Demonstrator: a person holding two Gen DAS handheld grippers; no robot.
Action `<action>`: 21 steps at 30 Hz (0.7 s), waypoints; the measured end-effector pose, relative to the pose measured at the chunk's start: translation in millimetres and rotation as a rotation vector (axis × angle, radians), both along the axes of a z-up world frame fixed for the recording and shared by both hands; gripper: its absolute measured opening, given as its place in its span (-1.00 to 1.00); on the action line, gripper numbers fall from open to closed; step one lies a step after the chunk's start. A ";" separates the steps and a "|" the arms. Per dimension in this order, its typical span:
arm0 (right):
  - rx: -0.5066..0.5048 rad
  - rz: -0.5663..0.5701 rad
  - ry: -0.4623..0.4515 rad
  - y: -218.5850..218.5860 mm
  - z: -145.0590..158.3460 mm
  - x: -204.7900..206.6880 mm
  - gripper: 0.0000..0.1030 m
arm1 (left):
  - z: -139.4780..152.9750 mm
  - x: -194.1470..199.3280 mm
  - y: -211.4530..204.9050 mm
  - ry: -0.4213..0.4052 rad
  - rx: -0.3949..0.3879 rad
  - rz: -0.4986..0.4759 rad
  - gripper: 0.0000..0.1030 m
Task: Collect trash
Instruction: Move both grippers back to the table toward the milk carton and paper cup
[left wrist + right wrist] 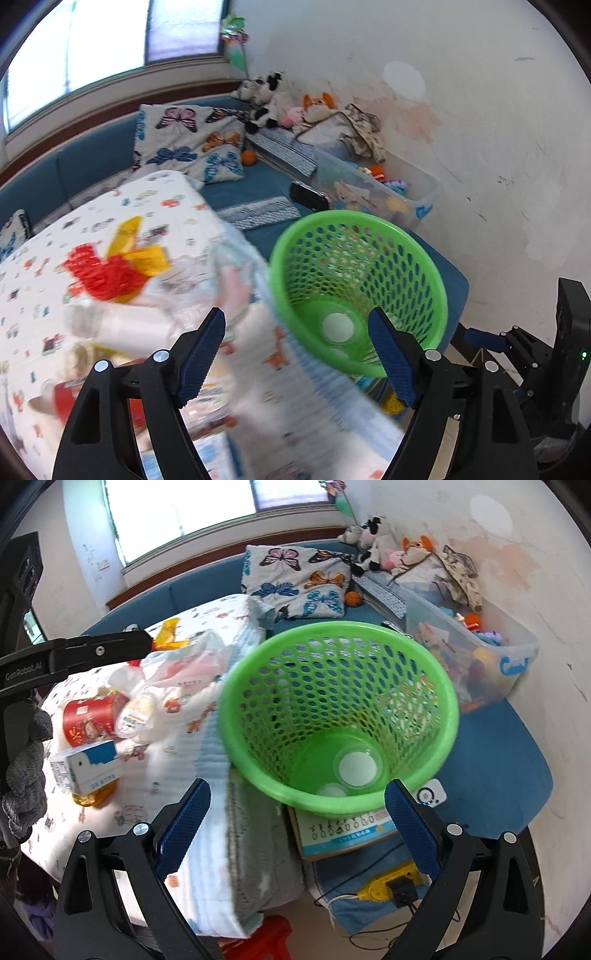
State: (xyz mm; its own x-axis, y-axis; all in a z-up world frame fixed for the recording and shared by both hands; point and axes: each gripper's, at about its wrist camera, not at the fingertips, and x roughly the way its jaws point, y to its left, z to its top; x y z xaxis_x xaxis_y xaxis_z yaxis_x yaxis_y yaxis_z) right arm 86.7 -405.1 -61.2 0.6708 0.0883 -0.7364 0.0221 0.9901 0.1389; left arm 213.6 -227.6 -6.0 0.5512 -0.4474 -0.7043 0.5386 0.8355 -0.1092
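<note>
A green mesh basket (pixel 340 716) stands on a booklet at the edge of the blue couch, with a clear plastic cup (pixel 356 766) lying in its bottom; it also shows in the left wrist view (pixel 356 288). Trash lies on a patterned quilt (pixel 207 775): a red paper cup (pixel 90 718), a small yogurt cup (pixel 136 710), a blue-white carton (pixel 86 766), a clear plastic bag (pixel 184 659), red and yellow wrappers (pixel 110 266). My left gripper (pixel 297 352) is open over the quilt's edge, empty. My right gripper (pixel 297 829) is open in front of the basket, empty.
A butterfly pillow (pixel 299 579), plush toys (pixel 384 546) and a clear toy bin (pixel 476 653) lie behind the basket by the wall. A booklet (pixel 343 834) sits under the basket. A yellow device with cables (pixel 388 886) lies below. A red stool (pixel 266 938) stands on the floor.
</note>
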 end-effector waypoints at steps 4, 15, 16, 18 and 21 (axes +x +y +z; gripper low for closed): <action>-0.002 0.036 -0.008 18.1 4.1 2.6 0.84 | 6.0 -3.9 33.9 -0.017 -0.011 0.051 0.49; -0.017 0.138 -0.032 66.3 17.7 9.1 0.84 | 14.7 -17.8 141.6 -0.051 -0.009 0.213 0.49; -0.018 0.149 -0.034 70.8 19.2 9.2 0.84 | 14.8 -19.8 150.6 -0.053 -0.008 0.225 0.49; -0.014 0.176 -0.037 81.0 21.9 9.4 0.84 | 14.3 -22.9 167.3 -0.053 -0.011 0.246 0.49; -0.007 0.221 -0.036 95.9 25.7 11.0 0.84 | 11.9 -27.4 186.8 -0.051 -0.013 0.274 0.49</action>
State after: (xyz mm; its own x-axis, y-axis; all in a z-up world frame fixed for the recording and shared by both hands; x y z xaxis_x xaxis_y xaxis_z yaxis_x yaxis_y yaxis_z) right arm 97.7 -309.3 -35.5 0.6613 0.2310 -0.7137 -0.2005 0.9712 0.1285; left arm 186.2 -40.9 5.9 0.6876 -0.2854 -0.6677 0.2981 0.9494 -0.0989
